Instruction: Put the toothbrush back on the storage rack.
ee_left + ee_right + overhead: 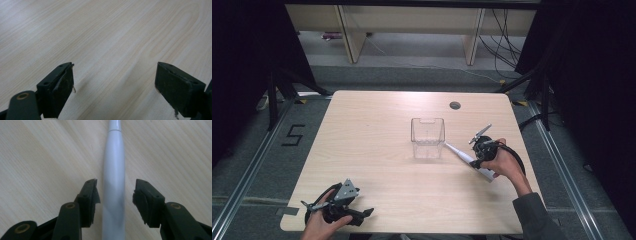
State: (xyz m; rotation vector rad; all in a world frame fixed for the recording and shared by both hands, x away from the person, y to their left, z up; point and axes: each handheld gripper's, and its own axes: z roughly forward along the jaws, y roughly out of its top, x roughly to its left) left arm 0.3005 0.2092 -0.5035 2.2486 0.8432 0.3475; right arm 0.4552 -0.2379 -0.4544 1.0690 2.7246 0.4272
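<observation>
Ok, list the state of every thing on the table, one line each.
electric toothbrush: lying flat on the table, between the jaws, not gripped.
clear container: upright, open-topped, empty.
right gripper: open, straddling the toothbrush.
left gripper: open, holding nothing.

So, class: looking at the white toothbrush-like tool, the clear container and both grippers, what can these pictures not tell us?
- White tool: its tip is cut off by the top edge of the right gripper view; in the high view its rear end hides under the right gripper and hand.
- Clear container: too small in the high view to tell whether anything lies inside.
- Left gripper: its view shows bare table, so what it faces stays unknown.
</observation>
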